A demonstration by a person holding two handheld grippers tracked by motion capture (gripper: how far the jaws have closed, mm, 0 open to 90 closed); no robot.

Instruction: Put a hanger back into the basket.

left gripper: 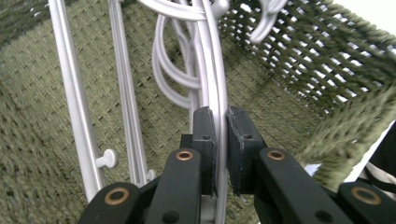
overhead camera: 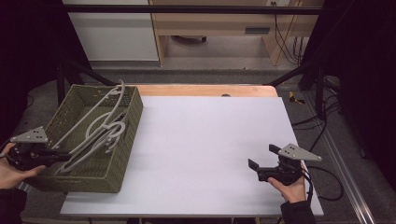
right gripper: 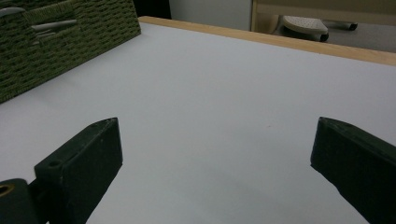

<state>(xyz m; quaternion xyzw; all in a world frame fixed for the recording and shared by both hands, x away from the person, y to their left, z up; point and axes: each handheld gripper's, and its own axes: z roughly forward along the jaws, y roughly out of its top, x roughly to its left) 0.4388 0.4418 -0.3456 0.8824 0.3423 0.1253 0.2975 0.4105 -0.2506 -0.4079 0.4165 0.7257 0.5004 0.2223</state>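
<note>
Here, with the left hand-held gripper (left gripper: 221, 154) clamped on a hanger (left gripper: 215, 79) in the basket (overhead camera: 126, 140) and the right hand-held gripper (right gripper: 215, 172) spread wide, the hanger should be lifted straight, clear of tangled neighbours.

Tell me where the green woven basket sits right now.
In the high view, the green woven basket sits at the table's left edge, holding grey hangers, beside the left hand-held gripper.
</note>
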